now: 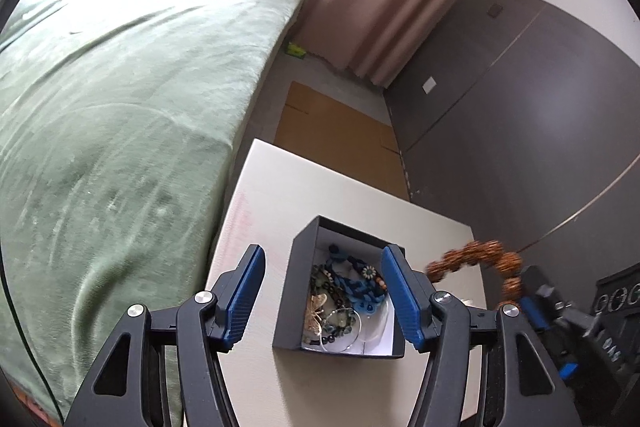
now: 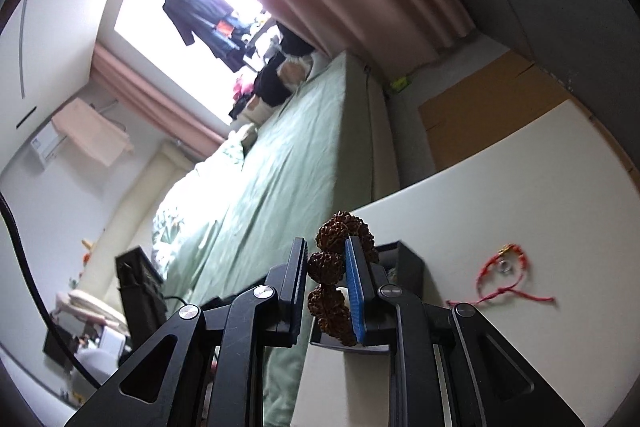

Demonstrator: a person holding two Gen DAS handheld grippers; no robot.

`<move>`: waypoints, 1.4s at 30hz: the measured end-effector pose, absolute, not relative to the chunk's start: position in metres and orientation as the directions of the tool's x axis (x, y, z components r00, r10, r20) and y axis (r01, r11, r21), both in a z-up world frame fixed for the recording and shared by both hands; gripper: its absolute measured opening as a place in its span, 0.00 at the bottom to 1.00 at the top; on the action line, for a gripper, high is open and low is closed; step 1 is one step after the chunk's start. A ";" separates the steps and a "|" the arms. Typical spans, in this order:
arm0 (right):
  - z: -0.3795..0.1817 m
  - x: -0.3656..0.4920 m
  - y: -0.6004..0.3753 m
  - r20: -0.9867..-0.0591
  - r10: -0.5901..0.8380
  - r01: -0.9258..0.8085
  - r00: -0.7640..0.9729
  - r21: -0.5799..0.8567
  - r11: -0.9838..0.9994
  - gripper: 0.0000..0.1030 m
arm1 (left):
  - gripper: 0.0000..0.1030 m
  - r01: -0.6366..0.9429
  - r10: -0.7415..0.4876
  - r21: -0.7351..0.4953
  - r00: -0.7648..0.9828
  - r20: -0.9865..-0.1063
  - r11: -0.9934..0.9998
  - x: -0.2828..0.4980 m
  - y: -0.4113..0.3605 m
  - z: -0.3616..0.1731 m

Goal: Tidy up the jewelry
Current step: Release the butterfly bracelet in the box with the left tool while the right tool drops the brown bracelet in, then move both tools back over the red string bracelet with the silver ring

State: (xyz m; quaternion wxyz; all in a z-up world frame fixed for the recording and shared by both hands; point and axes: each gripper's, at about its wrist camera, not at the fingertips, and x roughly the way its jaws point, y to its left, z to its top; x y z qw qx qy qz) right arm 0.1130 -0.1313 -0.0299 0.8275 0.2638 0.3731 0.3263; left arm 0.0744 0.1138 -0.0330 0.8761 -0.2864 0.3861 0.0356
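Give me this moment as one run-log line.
left hand-held gripper: open over jewelry box | right hand-held gripper: shut on brown bead bracelet | red string bracelet: on table, outside box

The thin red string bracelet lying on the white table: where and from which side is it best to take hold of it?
Probably from above, at the thin red string bracelet's open loop, one finger inside, one outside: it lies flat on the white table.

box (image 1: 298, 291): black, lid off, upright, crammed with tangled blue and dark beaded pieces
bead bracelet (image 2: 330, 277): chunky, knobbly brown, held up just beside box
red cord bracelet (image 2: 505, 277): flat, loose, right of box
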 end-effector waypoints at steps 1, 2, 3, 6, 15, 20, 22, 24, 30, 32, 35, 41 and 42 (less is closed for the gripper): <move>-0.032 0.114 -0.127 -0.448 0.741 -0.346 0.500 0.681 0.645 0.20 | 0.60 -0.285 -0.159 -0.478 0.702 -0.695 0.831 0.074 0.116 -0.033; -0.034 0.116 -0.121 -0.454 0.745 -0.350 0.489 0.680 0.645 0.20 | 0.60 -0.288 -0.158 -0.482 0.704 -0.692 0.828 0.073 0.118 -0.032; -0.036 0.117 -0.114 -0.457 0.749 -0.358 0.479 0.677 0.643 0.20 | 0.60 -0.289 -0.158 -0.485 0.707 -0.690 0.825 0.073 0.119 -0.032; -0.039 0.120 -0.099 -0.434 0.783 -0.384 0.446 0.697 0.606 0.20 | 0.60 -0.291 -0.156 -0.489 0.711 -0.686 0.822 0.072 0.122 -0.031; -0.057 0.132 -0.101 -0.576 0.681 -0.301 0.451 0.620 0.724 0.59 | 0.60 -0.279 -0.164 -0.482 0.704 -0.691 0.831 0.076 0.117 -0.032; -0.045 0.123 -0.136 -0.576 0.638 -0.280 0.511 0.591 0.757 0.70 | 0.60 -0.265 -0.175 -0.479 0.701 -0.692 0.837 0.076 0.107 -0.032; -0.043 0.120 -0.148 -0.580 0.629 -0.252 0.518 0.599 0.760 0.70 | 0.60 -0.253 -0.176 -0.469 0.698 -0.694 0.846 0.077 0.100 -0.031; -0.043 0.120 -0.155 -0.585 0.616 -0.232 0.527 0.599 0.767 0.70 | 0.60 -0.244 -0.177 -0.457 0.692 -0.700 0.855 0.079 0.091 -0.032; -0.036 0.120 -0.173 -0.599 0.579 -0.184 0.553 0.591 0.786 0.86 | 0.65 -0.210 -0.180 -0.427 0.683 -0.708 0.880 0.084 0.063 -0.032; -0.033 0.119 -0.182 -0.603 0.556 -0.163 0.571 0.581 0.798 0.87 | 0.73 -0.199 -0.181 -0.419 0.683 -0.707 0.886 0.085 0.054 -0.032; -0.031 0.119 -0.192 -0.606 0.547 -0.150 0.577 0.580 0.800 0.87 | 0.75 -0.175 -0.181 -0.398 0.682 -0.709 0.901 0.088 0.039 -0.032; -0.029 0.118 -0.222 -0.621 0.494 -0.089 0.609 0.565 0.820 0.87 | 0.75 -0.141 -0.195 -0.377 0.664 -0.721 0.915 0.096 0.011 -0.035; -0.029 0.119 -0.224 -0.633 0.481 -0.076 0.607 0.557 0.827 0.87 | 0.75 -0.135 -0.198 -0.376 0.663 -0.722 0.917 0.097 0.007 -0.035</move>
